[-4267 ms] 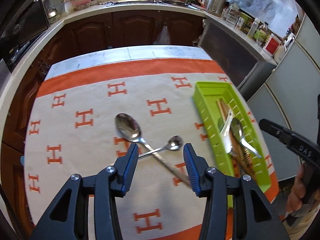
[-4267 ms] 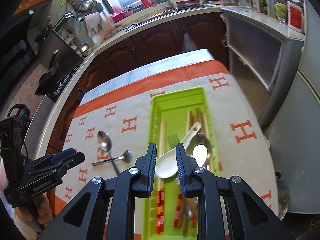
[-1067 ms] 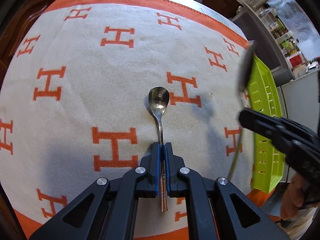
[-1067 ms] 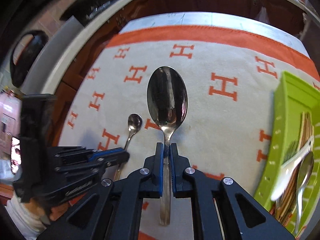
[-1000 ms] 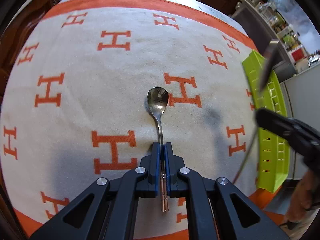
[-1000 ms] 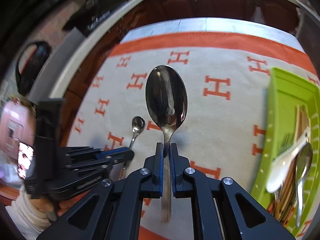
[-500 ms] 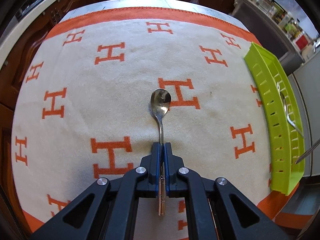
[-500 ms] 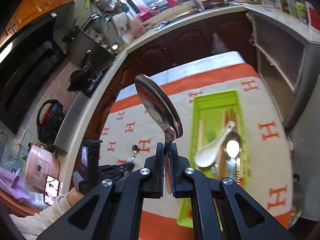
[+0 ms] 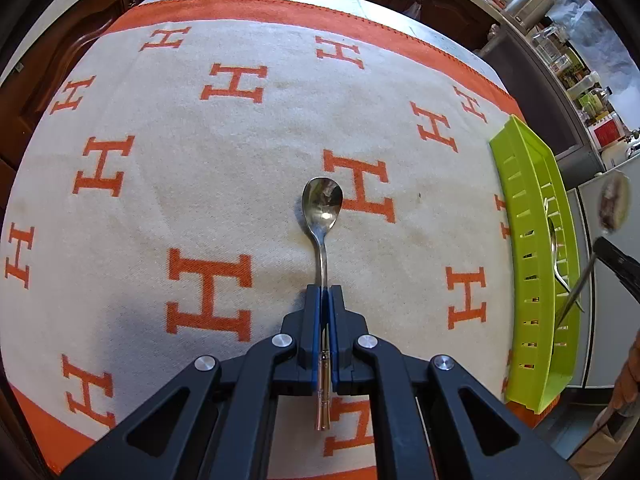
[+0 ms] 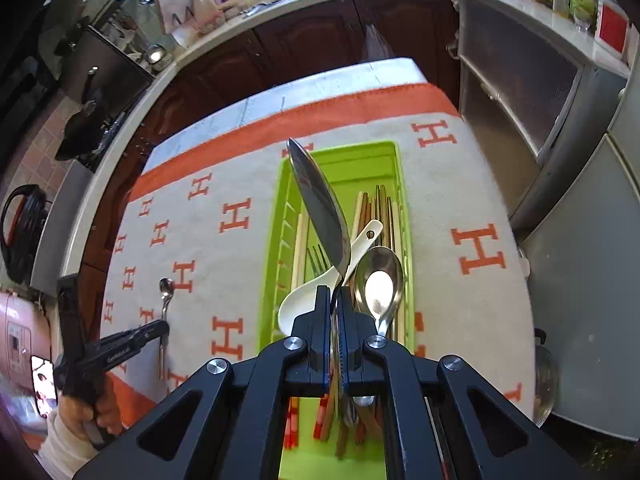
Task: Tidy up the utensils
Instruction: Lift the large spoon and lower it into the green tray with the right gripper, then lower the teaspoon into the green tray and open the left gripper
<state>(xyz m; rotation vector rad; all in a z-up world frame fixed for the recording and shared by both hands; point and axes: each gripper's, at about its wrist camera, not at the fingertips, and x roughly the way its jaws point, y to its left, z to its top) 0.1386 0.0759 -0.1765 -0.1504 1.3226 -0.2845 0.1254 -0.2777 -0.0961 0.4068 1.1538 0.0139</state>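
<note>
My left gripper (image 9: 325, 294) is shut on the handle of a small steel spoon (image 9: 322, 208), whose bowl lies on the cream cloth with orange H marks. It also shows in the right wrist view (image 10: 165, 290). My right gripper (image 10: 335, 294) is shut on a large steel spoon (image 10: 318, 204), held in the air, turned on edge, over the green utensil tray (image 10: 394, 152). The tray (image 9: 520, 152) holds a white ceramic spoon (image 10: 316, 286), a steel spoon (image 10: 378, 280), a fork and several chopsticks.
The tray sits near the table's right edge, next to a grey cabinet (image 10: 520, 92). Dark wood kitchen cabinets and a counter with a sink run along the far side. A pink appliance (image 10: 16, 332) stands at the left.
My right gripper has carried the large spoon from over the cloth to above the green tray and tilted it on edge. My left gripper stays shut on the small spoon, barely moved.
</note>
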